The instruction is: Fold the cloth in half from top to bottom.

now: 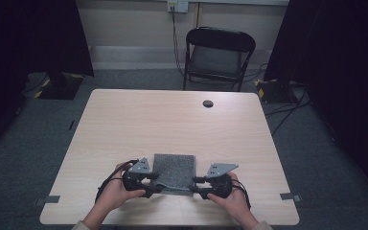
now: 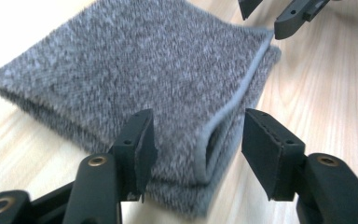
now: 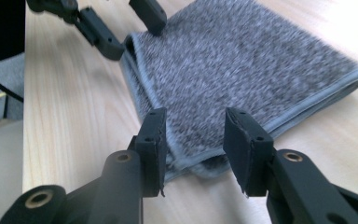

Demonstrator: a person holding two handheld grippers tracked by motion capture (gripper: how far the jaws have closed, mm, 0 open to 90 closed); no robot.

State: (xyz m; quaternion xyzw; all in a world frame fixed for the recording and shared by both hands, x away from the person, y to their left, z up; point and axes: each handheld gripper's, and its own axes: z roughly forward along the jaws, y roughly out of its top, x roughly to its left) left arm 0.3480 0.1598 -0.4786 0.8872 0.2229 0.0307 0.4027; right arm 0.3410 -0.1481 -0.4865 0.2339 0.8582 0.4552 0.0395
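Both grippers, left and right, stand unclenched astride the folded grey towel's near corners; next, pinch both corners together

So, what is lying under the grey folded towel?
The grey folded towel lies on the wooden table. Its lower layers show at the edge; anything between them is hidden.

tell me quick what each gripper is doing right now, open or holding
left gripper: open, jaws straddling a near corner of the folded grey towel, not pressing it.
right gripper: open, jaws astride the towel's other near corner, no grip.
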